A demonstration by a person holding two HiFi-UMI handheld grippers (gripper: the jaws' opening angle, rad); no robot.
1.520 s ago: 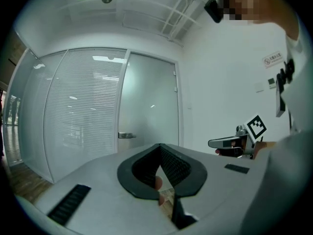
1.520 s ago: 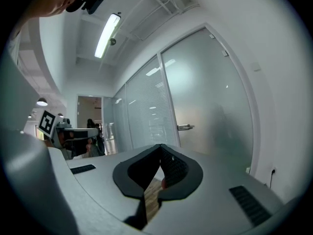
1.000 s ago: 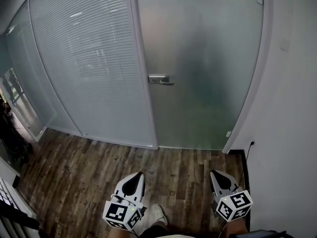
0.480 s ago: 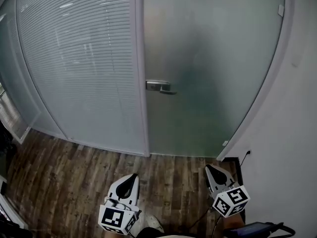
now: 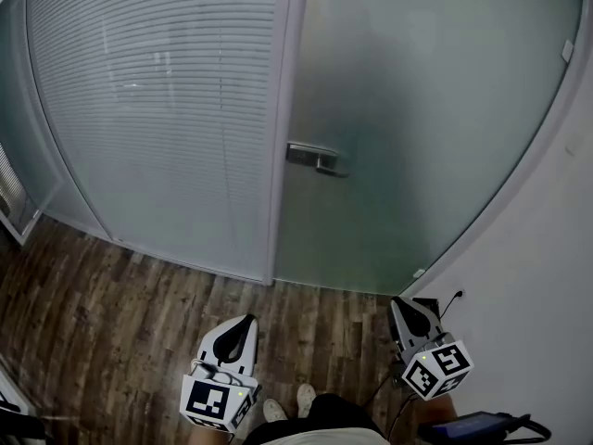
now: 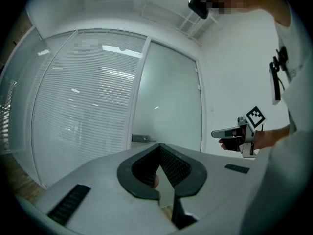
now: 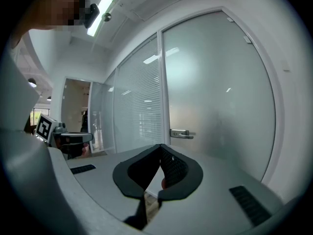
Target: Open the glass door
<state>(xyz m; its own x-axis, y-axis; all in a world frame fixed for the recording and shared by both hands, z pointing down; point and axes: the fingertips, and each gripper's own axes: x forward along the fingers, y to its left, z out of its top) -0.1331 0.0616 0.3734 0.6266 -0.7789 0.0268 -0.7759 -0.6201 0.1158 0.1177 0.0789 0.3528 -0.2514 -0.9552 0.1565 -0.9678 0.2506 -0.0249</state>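
Dark wood-plank flooring (image 5: pixel 111 313) runs up to a curved glazed front. On its left stands a glass panel with horizontal blinds (image 5: pixel 157 109). On its right is the frosted glass door (image 5: pixel 426 128), which looks closed in its frame. A pale upright post (image 5: pixel 283 156) stands between the two. The door's metal lever handle (image 5: pixel 317 158) sits at the door's left edge, just beside that post and roughly halfway up, with the lever pointing towards the middle of the glass. A plain white wall (image 5: pixel 547 248) meets the door's right side, and a dark cable (image 5: pixel 454 297) hangs there near the door's lower right corner, down by the floor. The person stands back from the door, the toes of pale shoes (image 5: pixel 287 404) showing on the planks at the bottom of the head view. Both tools are held low, one on either side of the body, pointing at the glazing and well apart from the door and its handle. The left gripper (image 5: pixel 248 319) has its fingers together at the tips with nothing between them. The right gripper (image 5: pixel 397 300), nearer the wall, also has its fingers closed on nothing. Each carries its cube of square markers at the rear, towards the person. A long ceiling light (image 7: pixel 102 4) glows overhead in the right gripper view.
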